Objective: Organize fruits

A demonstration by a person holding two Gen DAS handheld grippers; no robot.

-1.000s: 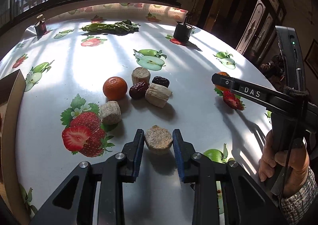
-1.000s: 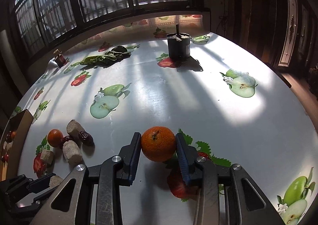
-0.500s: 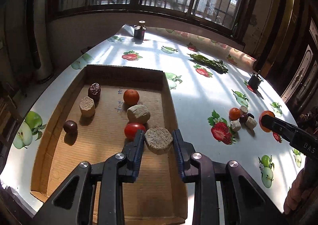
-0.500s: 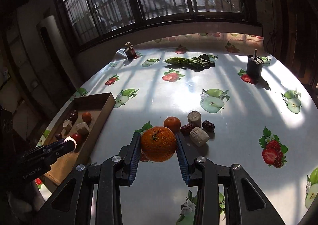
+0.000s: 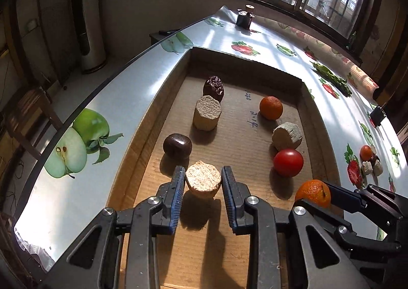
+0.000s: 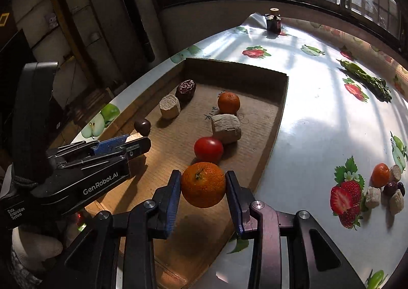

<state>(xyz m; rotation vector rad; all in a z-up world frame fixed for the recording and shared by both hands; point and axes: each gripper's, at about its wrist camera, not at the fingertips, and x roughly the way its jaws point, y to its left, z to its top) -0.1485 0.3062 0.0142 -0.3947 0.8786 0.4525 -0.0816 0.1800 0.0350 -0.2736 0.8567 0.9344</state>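
Left hand-held gripper (image 5: 203, 181) has its blue pads pressed on a tan, rough-topped cylinder piece (image 5: 203, 181), holding it low over the near end of the cardboard tray (image 5: 255, 67). Just beside it, to its right, the right hand-held gripper (image 6: 203, 185) is clamped on an orange (image 6: 203, 184), held over the tray's near right side. Right ahead of the orange sits a red tomato (image 6: 208, 149), and just past that a pale chunky block (image 6: 226, 128) with a second orange (image 6: 228, 103) behind it. Ahead-left of the left hand-held gripper there's a dark round fruit (image 5: 177, 146), then another tan cylinder (image 5: 207, 113), and a wrinkled dark date (image 5: 213, 88) touching its far side. Well off to the right, out on the fruit-print tabletop (image 6: 318, 115), a small cluster waits: one orange fruit (image 6: 380, 174), dark pieces and tan chunks (image 6: 372, 197). Far away, by the window, stands a small dark bottle (image 6: 273, 21).
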